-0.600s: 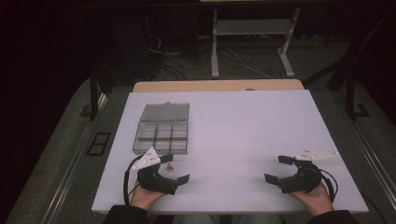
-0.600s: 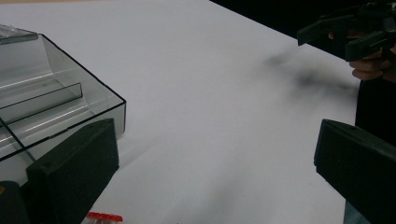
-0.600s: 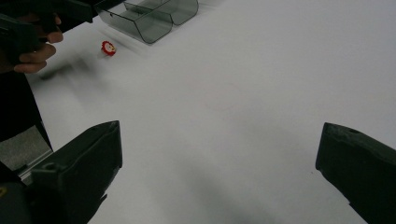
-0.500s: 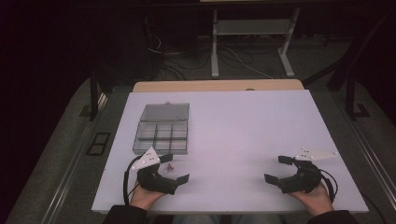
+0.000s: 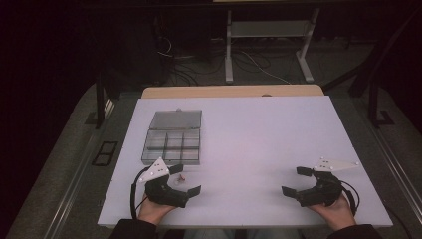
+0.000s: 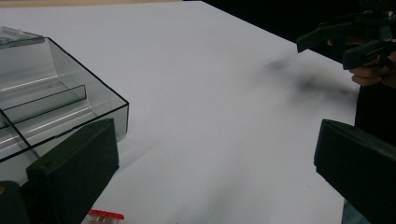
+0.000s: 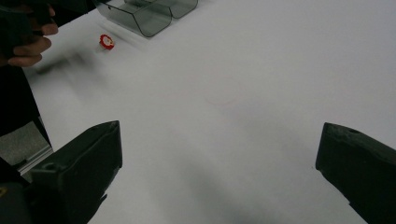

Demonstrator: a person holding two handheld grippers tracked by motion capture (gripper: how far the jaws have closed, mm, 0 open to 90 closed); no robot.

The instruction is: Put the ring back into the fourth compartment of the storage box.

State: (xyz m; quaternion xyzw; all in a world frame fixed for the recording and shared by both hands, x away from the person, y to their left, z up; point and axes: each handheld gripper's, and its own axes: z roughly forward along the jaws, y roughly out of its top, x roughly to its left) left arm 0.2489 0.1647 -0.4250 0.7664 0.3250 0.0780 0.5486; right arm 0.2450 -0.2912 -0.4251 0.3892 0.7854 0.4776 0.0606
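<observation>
Though small: one red piece (image 5: pixel 181 178) (alone)

Each black tool (image 5: pixel 185 180) carries a pale three-cornered plate and a trailing black cable.

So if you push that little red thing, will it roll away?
The red piece looks tiny, so a nudge would probably send it skidding on the smooth white table. It seems round from the right gripper view, so it might roll. It sits beside the clear box, which could stop it.

no readable text (box, grippers unmarked)
</observation>
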